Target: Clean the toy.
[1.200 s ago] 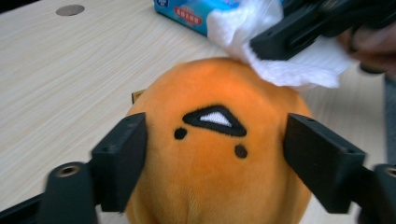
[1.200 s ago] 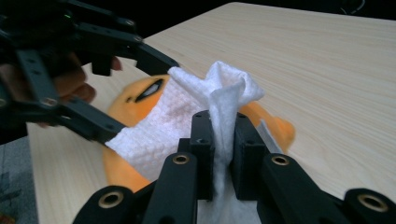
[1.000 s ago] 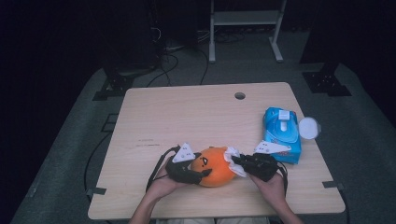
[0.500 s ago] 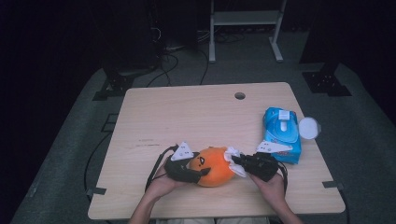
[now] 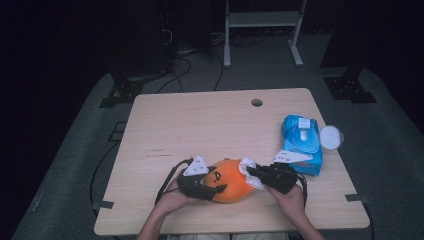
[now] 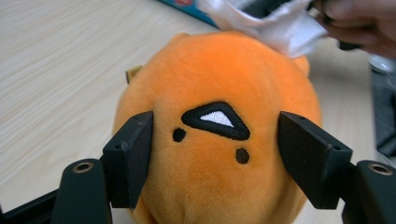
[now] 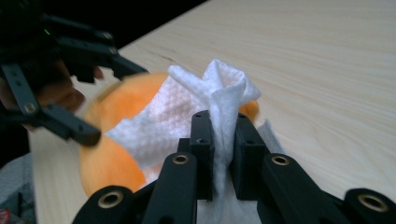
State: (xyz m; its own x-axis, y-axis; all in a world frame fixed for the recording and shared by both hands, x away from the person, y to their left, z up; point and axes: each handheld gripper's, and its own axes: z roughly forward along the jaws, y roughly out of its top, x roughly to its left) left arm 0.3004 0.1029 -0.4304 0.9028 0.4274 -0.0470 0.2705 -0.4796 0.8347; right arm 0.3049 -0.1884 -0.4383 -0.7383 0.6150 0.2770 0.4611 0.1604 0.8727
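An orange plush toy (image 5: 231, 181) with a black stitched face lies near the table's front edge. My left gripper (image 5: 212, 186) reaches in from the left, and its two jaws press on both sides of the plush (image 6: 219, 79) around the face. My right gripper (image 5: 252, 174) comes in from the right, shut on a bunched white wipe (image 5: 248, 167). In the right gripper view the wipe (image 7: 187, 107) sticks up between the closed jaws (image 7: 223, 135) and lies against the plush (image 7: 107, 158). The left gripper view shows the wipe (image 6: 280, 25) touching the plush's far top.
A blue pack of wipes (image 5: 300, 142) lies at the table's right edge, with a round white lid (image 5: 331, 136) beside it. The wooden table (image 5: 210, 125) has a small hole (image 5: 257, 102) near its back edge. Cables trail from both grippers toward the front.
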